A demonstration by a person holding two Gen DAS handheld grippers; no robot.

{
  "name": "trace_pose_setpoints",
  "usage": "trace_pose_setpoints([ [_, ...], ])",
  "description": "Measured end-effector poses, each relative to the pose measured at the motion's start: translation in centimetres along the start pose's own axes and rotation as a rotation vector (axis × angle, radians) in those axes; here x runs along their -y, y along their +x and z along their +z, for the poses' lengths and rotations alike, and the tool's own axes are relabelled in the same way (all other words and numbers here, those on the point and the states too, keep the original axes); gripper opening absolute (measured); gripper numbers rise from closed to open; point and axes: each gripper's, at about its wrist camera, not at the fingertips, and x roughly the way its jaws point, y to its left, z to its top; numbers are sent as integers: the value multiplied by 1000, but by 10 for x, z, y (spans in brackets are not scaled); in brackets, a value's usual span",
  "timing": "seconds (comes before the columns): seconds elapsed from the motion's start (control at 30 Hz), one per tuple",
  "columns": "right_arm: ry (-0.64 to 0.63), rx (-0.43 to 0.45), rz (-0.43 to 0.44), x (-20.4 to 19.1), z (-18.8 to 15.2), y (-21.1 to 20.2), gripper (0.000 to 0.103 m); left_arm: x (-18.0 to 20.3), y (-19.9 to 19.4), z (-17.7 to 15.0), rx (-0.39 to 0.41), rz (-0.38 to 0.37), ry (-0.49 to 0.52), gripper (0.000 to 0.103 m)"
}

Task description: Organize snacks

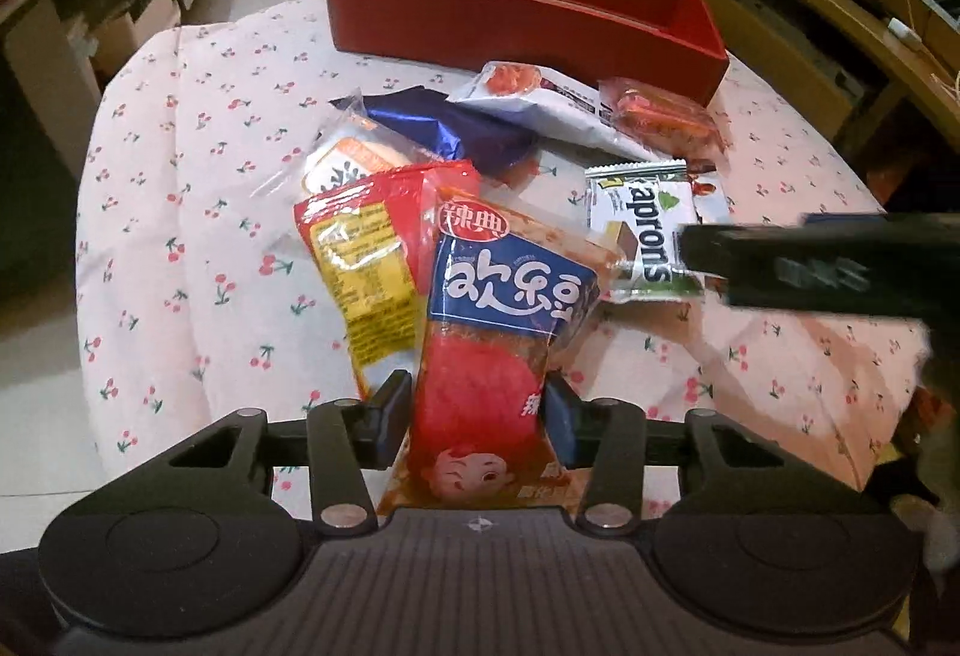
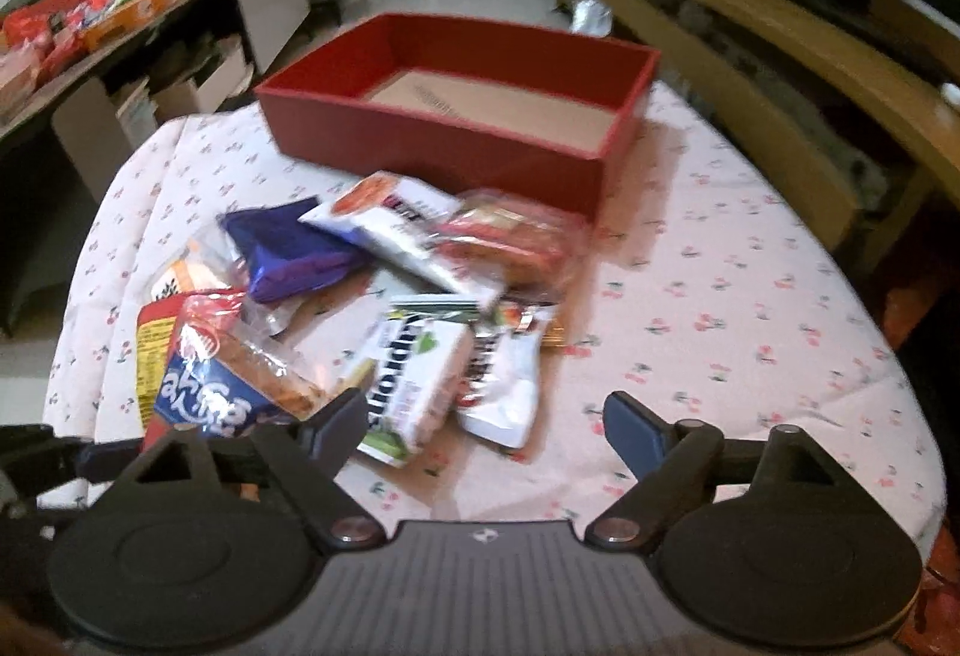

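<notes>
My left gripper (image 1: 477,410) is shut on a red and blue snack packet (image 1: 492,332) that stands tilted up from a heap of snacks. Behind it lie a red and yellow packet (image 1: 360,248), a dark blue packet (image 1: 444,128), a white packet with a red picture (image 1: 540,98) and a clear-wrapped red snack (image 1: 660,116). The red box (image 2: 456,116) stands beyond the heap with only its cardboard bottom showing. My right gripper (image 2: 486,431) is open low over a white and green packet (image 2: 414,374) and a white packet (image 2: 504,398); its pads press on neither.
The snacks lie on a table with a pink cherry-print cloth (image 2: 720,296). A wooden bench (image 2: 780,56) runs along the right. A dark shelf with more packaged goods (image 2: 90,14) stands at the left, with floor between it and the table.
</notes>
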Motion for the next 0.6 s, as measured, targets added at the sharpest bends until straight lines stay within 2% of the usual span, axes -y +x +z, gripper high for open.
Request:
trace_pose_setpoints([
  [0.1, -17, -62, 11, -12, 9, 23, 78, -6, 0, -4, -6, -32, -12, 54],
  [0.2, -54, -97, -5, -27, 13, 43, 76, -11, 2, -5, -9, -39, -21, 59],
  [0.3, -104, -98, -14, -37, 15, 53, 79, -18, 3, -8, -33, -63, -49, 67],
  [0.37, -167, -89, -56, -41, 12, 58, 77, -19, 5, -8, -53, -90, -61, 80],
  [0.4, -163, -87, -35, -38, 11, 56, 75, -18, 4, -8, -56, -92, -58, 82],
  [0.43, -161, -93, -33, -34, 10, 52, 58, -17, 4, -9, -56, -88, -51, 82],
  [0.47, -169, -92, -26, -30, 8, 47, 51, -16, 4, -9, -57, -83, -44, 82],
  [0.6, -166, -108, 19, -15, -3, 36, 42, -15, 8, -10, -80, -55, -47, 78],
])
